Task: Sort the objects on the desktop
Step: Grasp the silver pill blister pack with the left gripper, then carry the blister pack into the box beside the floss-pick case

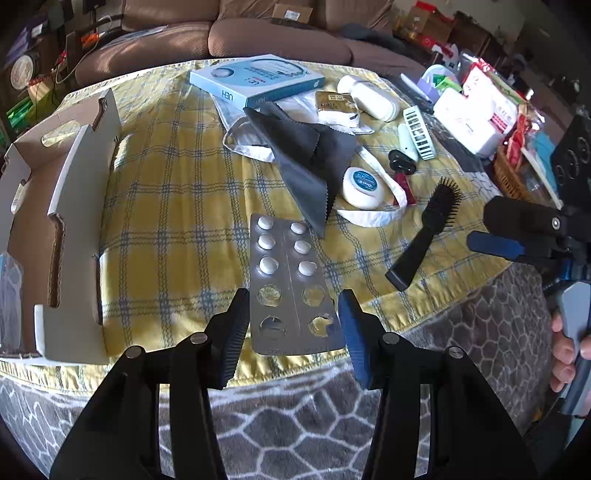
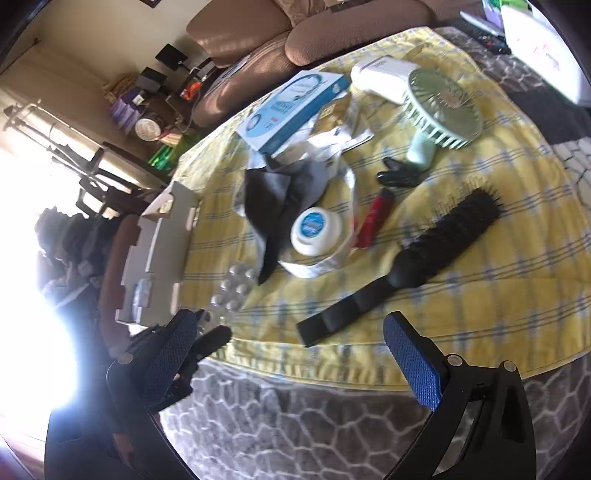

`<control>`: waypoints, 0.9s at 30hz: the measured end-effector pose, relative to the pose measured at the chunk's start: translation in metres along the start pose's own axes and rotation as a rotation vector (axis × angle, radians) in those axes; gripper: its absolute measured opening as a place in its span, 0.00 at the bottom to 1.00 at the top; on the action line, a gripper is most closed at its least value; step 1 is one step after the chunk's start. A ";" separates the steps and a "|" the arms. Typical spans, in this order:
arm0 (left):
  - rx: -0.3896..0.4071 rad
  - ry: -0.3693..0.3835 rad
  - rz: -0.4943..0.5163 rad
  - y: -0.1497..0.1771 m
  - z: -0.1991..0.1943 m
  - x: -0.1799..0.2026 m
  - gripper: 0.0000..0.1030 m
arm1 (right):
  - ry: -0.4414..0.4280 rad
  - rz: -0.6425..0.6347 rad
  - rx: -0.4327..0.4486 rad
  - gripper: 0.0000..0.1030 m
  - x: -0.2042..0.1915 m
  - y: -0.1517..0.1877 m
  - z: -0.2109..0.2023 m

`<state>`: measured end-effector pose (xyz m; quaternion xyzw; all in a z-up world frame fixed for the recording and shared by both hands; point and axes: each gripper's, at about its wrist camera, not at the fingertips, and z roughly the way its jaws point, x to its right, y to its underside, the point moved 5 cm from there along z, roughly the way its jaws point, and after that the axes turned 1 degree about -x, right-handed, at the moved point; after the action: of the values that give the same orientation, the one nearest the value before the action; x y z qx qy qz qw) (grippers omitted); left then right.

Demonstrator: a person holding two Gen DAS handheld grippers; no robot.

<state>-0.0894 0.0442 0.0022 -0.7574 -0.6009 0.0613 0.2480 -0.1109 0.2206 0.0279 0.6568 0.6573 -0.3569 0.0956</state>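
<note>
A silver pill blister pack [image 1: 291, 284] lies on the yellow plaid cloth [image 1: 166, 206] near the front edge. My left gripper [image 1: 291, 325] is open, its jaws on either side of the pack's near end, not closed on it. A black hairbrush [image 1: 424, 236] lies to the right; it shows in the right wrist view [image 2: 402, 266]. My right gripper [image 2: 291, 354] is open and empty, just in front of the brush handle. A grey cloth [image 1: 306, 158], a round white floss case [image 1: 360, 186], a red tube [image 2: 373, 219] and a blue box [image 1: 258, 79] lie further back.
An open cardboard box [image 1: 55, 221] stands at the table's left edge. A green hand fan [image 2: 439, 107], white cases [image 1: 369, 98], a black clip [image 2: 399, 175] and white straps lie at the back. Packets and a wicker basket [image 1: 513, 177] crowd the right side. A sofa [image 1: 258, 33] stands behind.
</note>
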 end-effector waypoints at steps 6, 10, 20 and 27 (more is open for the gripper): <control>0.036 0.064 -0.004 0.018 -0.032 0.005 0.39 | -0.251 0.150 -0.172 0.89 -0.032 0.023 0.053; 0.015 0.071 -0.020 0.032 -0.031 0.003 0.39 | -0.229 0.202 -0.230 0.72 -0.038 0.045 0.081; 0.048 0.144 -0.091 0.040 -0.054 -0.014 0.39 | -0.269 0.187 -0.195 0.33 -0.063 0.045 0.079; 0.131 0.135 -0.097 0.020 -0.109 -0.052 0.38 | -0.293 0.054 -0.145 0.28 -0.136 0.018 0.070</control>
<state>-0.0428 -0.0404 0.0775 -0.7121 -0.6133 0.0374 0.3396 -0.1020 0.0689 0.0522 0.6067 0.6424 -0.3978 0.2471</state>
